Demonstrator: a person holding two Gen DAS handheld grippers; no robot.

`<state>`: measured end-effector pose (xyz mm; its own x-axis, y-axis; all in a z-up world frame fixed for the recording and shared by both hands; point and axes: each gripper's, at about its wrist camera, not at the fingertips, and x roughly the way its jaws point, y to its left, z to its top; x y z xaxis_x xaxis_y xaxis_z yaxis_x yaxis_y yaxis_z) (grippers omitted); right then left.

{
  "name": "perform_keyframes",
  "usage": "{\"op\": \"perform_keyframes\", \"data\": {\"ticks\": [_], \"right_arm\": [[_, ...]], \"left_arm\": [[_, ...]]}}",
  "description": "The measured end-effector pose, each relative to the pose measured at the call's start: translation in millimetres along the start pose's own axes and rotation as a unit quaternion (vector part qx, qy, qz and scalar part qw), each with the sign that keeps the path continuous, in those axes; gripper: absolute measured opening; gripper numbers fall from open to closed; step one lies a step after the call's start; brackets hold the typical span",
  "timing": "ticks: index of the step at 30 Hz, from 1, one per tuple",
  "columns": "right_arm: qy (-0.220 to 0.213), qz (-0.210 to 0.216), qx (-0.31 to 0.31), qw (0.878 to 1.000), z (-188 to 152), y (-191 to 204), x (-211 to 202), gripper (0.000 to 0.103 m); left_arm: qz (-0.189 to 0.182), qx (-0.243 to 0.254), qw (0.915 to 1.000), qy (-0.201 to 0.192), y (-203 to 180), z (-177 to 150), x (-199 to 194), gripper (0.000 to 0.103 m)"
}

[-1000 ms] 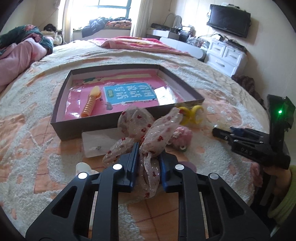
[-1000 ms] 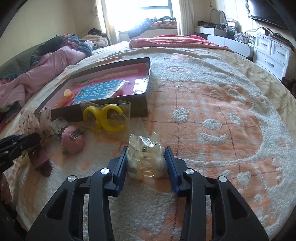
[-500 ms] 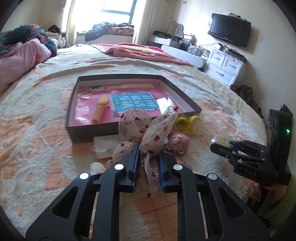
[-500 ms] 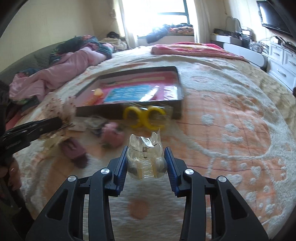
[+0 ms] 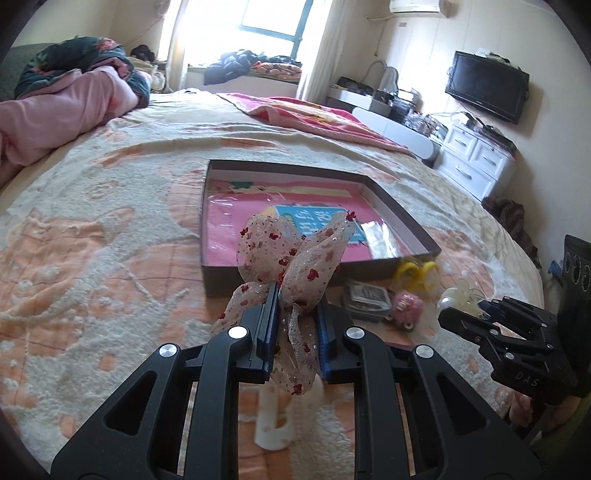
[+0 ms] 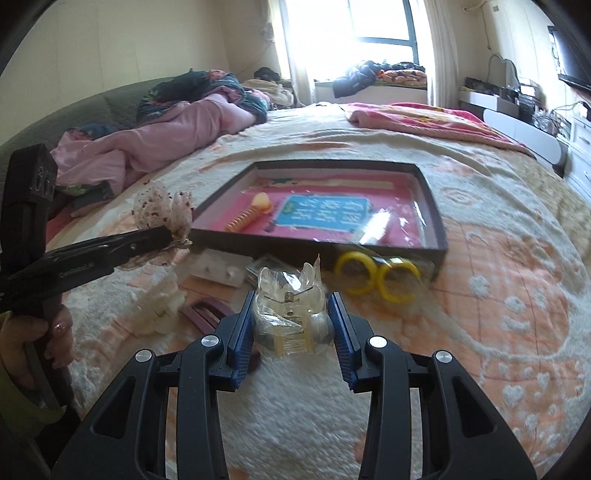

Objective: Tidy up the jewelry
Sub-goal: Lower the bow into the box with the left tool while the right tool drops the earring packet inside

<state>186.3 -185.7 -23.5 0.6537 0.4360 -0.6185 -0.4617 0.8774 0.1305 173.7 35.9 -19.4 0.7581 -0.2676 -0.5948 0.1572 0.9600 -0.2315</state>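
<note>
Across a wide bed (image 5: 110,206) with a cream-and-peach tufted bedspread, both tongs hang above the clutter. Left tongs (image 5: 295,325) are pinched narrow on a sheer bow (image 5: 291,254) dotted with red hearts, its loops fanning up over the fingers, and the right view shows it raised above the bedspread. Right tongs (image 6: 291,325) clamp a clear claw clip (image 6: 291,314) still in its crinkly wrapper, blue pads pressing both sides.

Ahead of both sits a shallow dark box (image 6: 432,206) on the bedspread, lined pink, with a blue printed card (image 6: 325,214) and an orange spiral hair tie (image 6: 251,212) inside. Just in front of its near wall lies a bagged pair of yellow hoops (image 6: 376,275). Beside them are a small pink clip (image 5: 406,308), a flat clear packet (image 5: 365,297) and, nearer the left tongs, a maroon clip (image 6: 207,312) and a white claw clip (image 5: 277,421).

Around the room: a bright window (image 6: 380,22) at the far end with clothes heaped on the sill, a pink quilt (image 6: 159,136) bundled at the bed's left side, a pink blanket (image 5: 314,118) farther back, a wall television (image 5: 487,90) and white drawers (image 5: 476,162) to the right.
</note>
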Motion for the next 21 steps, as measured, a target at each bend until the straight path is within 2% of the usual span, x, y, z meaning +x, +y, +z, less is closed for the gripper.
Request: {"op": "perform_keyframes", "data": {"ticks": [12,21], "right_arm": [[-0.022,0.009,-0.017,1.0,40.9,9.5,18.3,0.037],[-0.031,0.003,-0.014,0.999,59.3,0.3,36.9,0.037]], "left_arm": [[0.017,-0.013,0.9997,-0.013,19.9,16.1,5.0,0.011],[0.021,-0.005,0.9997,-0.011,16.9,32.0,21.1,0.011]]}}
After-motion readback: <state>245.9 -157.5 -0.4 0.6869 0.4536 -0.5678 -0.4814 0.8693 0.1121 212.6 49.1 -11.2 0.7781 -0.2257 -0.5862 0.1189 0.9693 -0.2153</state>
